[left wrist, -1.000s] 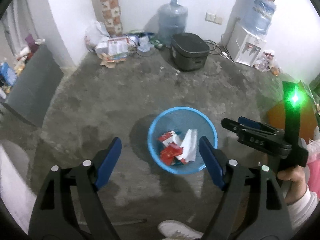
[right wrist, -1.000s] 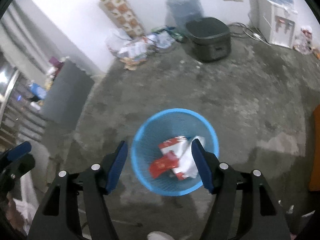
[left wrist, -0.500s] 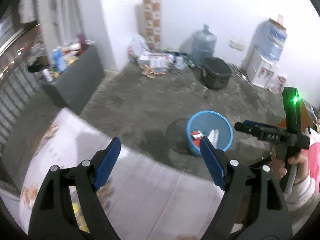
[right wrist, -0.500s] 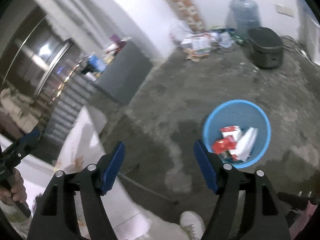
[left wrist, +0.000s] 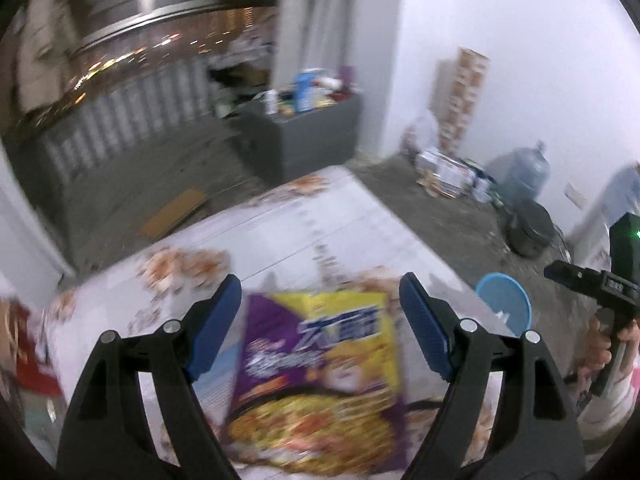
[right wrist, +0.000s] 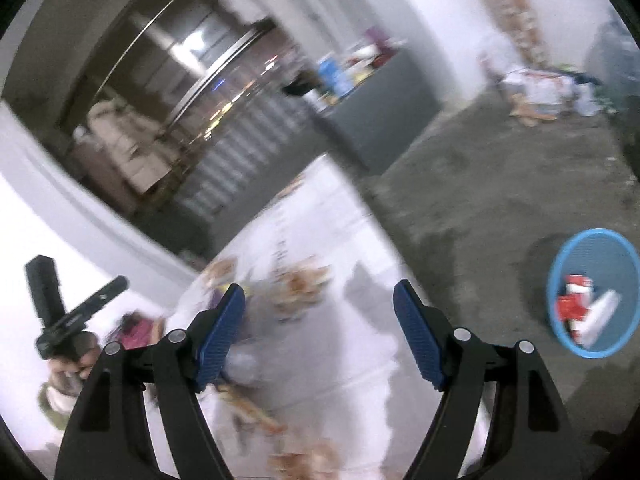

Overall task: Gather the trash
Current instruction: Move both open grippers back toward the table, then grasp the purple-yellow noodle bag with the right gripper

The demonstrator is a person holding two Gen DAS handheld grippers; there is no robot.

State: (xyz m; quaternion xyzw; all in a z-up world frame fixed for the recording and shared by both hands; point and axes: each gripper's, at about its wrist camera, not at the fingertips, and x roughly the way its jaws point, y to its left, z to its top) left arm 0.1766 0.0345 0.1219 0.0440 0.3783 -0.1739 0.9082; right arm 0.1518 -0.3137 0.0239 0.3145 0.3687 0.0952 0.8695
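Patterned white table [left wrist: 320, 220] bearing a purple-yellow noodle packet [left wrist: 320, 364], frame centre; blue trash basket [right wrist: 594, 294] on concrete floor [right wrist: 480, 200], right. Left gripper [left wrist: 320, 328] open; right gripper [right wrist: 316, 328] opening, empty.

Bare utility room, looking like a storeroom: rough concrete floor [left wrist: 452, 220] lying unfinished, water-cooler jug [left wrist: 524, 170] sitting by white wall, stacked cartons [left wrist: 460, 96] leaning, roller shutter [left wrist: 120, 128] closing one side.
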